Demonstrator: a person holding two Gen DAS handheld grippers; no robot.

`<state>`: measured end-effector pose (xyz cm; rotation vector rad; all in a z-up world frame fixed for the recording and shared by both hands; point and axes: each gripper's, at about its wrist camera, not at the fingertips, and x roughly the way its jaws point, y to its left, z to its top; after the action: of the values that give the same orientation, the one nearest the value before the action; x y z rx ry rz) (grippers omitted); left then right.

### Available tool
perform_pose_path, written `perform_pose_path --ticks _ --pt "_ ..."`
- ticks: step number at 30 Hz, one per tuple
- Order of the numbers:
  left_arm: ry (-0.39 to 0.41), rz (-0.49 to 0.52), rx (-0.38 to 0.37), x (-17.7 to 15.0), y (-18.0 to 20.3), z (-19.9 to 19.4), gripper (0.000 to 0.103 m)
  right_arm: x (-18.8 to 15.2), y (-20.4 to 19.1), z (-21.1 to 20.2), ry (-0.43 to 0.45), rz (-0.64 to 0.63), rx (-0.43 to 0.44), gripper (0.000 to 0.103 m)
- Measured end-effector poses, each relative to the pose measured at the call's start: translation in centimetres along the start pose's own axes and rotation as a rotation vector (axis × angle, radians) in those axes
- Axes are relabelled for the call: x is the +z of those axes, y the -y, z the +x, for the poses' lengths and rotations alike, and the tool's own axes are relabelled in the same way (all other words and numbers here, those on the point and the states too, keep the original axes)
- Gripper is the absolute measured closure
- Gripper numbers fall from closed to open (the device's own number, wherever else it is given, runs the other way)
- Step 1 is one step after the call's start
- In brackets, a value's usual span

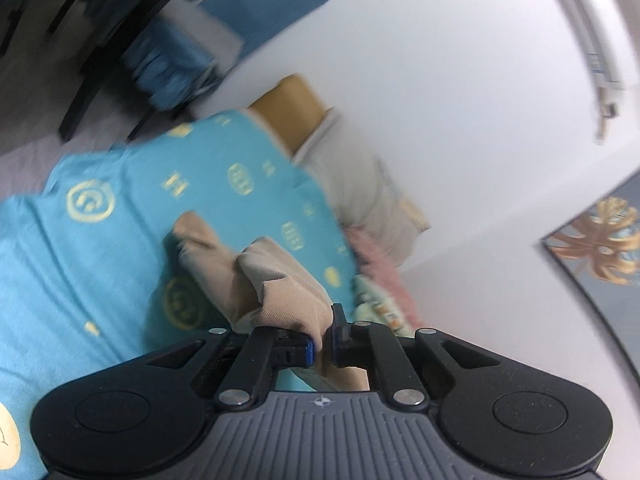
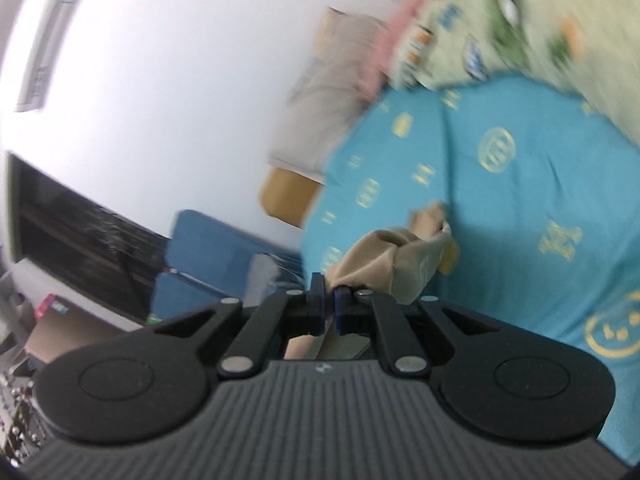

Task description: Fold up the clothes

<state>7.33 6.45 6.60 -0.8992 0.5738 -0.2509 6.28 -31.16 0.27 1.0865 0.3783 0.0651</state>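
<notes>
Garment: a tan, soft twill cloth garment [image 1: 256, 280] hangs bunched from both grippers, above the middle of the bed's turquoise bedspread with gold emblems [image 1: 100, 248].
Left gripper: the black left gripper [image 1: 323, 340] has its blue-padded jaws clamped on a fold of the tan cloth, which runs up and away from the pads toward the far side of the bedspread.
Right gripper: the black right gripper [image 2: 329, 304] has its jaws pressed nearly together on a thin edge of the same garment [image 2: 384, 256], the cloth trailing off to the right of the jaws.
Key relation: each hand pinches 1 end, so the garment's long axis appears to run between the 2 grippers; its far tip [image 1: 188, 224] droops toward the bedspread, and whether it touches cannot be told.
Nearer hand: neither is clearly nearer; both hold the cloth at the jaws.
Likely step: the garment looks lifted for spreading or a fold, which would call for drawing the 2 ends apart level over the bedspread.
Bed's far edge: a grey pillow [image 1: 352, 184] and a pale green patterned blanket with a pink border [image 2: 500, 16] lie beside the bedspread.
Containers: none are visible in either view.
Image quality: both views are motion-blurred, so fine detail is uncertain.
</notes>
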Motion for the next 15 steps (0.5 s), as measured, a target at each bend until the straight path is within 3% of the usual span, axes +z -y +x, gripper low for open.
perform_pose_path --ticks 3,10,15 --pt "0.017 0.052 -0.033 -0.8 1.6 -3.6 0.095 -0.5 -1.2 -3.3 0.001 -0.038 0.022 0.096" --pt "-0.078 0.021 -0.013 -5.5 -0.1 -11.3 0.095 -4.0 0.1 -12.4 -0.065 -0.065 0.007 0.096" --pt "-0.141 0.025 0.021 -7.4 -0.6 -12.9 0.095 -5.8 1.8 -16.1 -0.077 -0.038 -0.027 0.096"
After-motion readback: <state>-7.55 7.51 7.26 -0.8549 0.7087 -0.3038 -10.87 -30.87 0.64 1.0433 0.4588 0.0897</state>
